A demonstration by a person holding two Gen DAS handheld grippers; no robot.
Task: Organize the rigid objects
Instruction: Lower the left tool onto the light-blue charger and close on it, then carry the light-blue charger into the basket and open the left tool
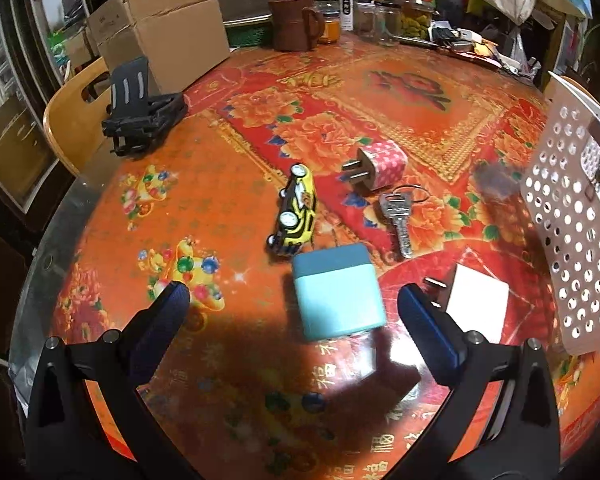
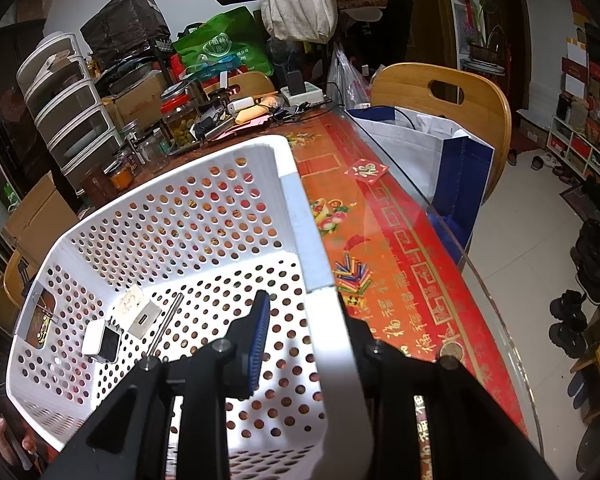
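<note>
**Left tongs spread wide over the teal box; right tongs clamped on the basket wall**

Nearest in the left wrist view, the left tongs (image 1: 294, 296) stand fully spread with nothing pressed between the blue pads, poised above the red and orange floral tabletop (image 1: 204, 216). A small teal rectangular box with a darker teal band (image 1: 336, 294) lies on the tabletop between the two fingers, touching neither. Just to its right, partly behind the right finger, lies a white square wall charger with metal prongs (image 1: 478, 302). Beyond the box a yellow and black toy car (image 1: 296, 210) lies tipped on its side, and to the right of it a silver key on a ring (image 1: 400, 220). Just behind the key sits a pink polka-dot plug adapter (image 1: 380, 166). Further off to the left a black folding phone stand (image 1: 140, 114) rests near the edge, with a brown cardboard box (image 1: 168, 32) behind it.

In the right wrist view, the right tongs (image 2: 300, 320) are clenched on the wall of the white perforated plastic basket (image 2: 300, 220), one finger inside and one outside. The basket looks tilted. Inside it lie a small white charger block (image 2: 100, 340), a flat silver USB piece (image 2: 142, 318) and a thin metal rod (image 2: 166, 326). At the far edge of the tabletop stand jars and clutter (image 2: 180, 124).
</note>
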